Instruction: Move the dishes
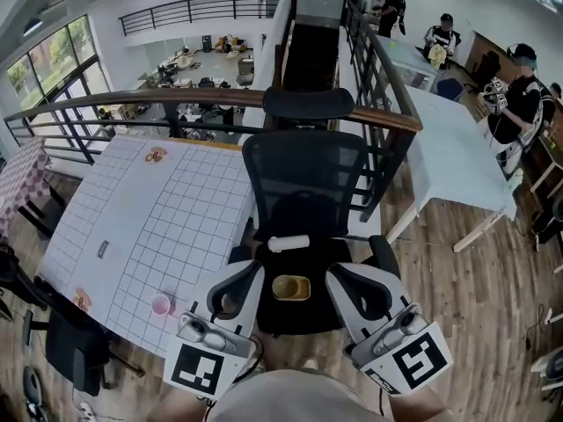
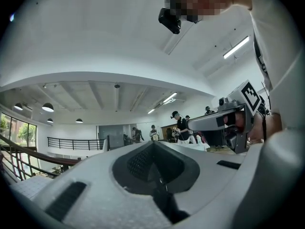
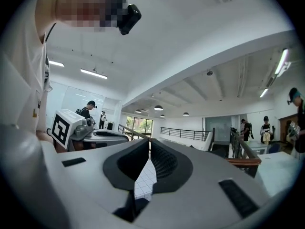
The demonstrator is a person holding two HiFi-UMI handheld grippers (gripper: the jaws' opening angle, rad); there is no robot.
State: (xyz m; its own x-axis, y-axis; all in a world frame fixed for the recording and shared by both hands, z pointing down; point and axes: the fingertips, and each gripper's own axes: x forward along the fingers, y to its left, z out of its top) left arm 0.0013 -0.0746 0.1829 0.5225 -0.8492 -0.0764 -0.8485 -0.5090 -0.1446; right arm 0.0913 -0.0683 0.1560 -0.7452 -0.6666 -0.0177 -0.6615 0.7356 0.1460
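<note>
Two grippers are held low and close to the body, and neither carries anything. The left gripper (image 1: 252, 269) has its fingers (image 2: 86, 175) clenched tip to tip on nothing, and the right gripper (image 1: 333, 272) is likewise clenched and empty. The task is judged not yet under way for the dishes in sight. A yellow bowl (image 1: 291, 287) rests on the seat of the black chair (image 1: 303, 178), directly ahead and between the two grippers. A pink cup (image 1: 161, 304) stands on the gridded tabletop (image 1: 167, 214) to the left. Two small patterned dishes are also seen on it, one at the far side (image 1: 156, 154) and one at the near left (image 1: 81, 299). No destination is shown, so what is left cannot be settled beyond picking up. The pink cup and the near dish lie close to the tabletop's near edge, and care is advised there. The bowl is flanked by the chair's armrests (image 1: 384, 255), with a white roll (image 1: 288, 243) just behind it, so approach from above is judged clearest. Ample bare room is offered by the middle of the tabletop.
</note>
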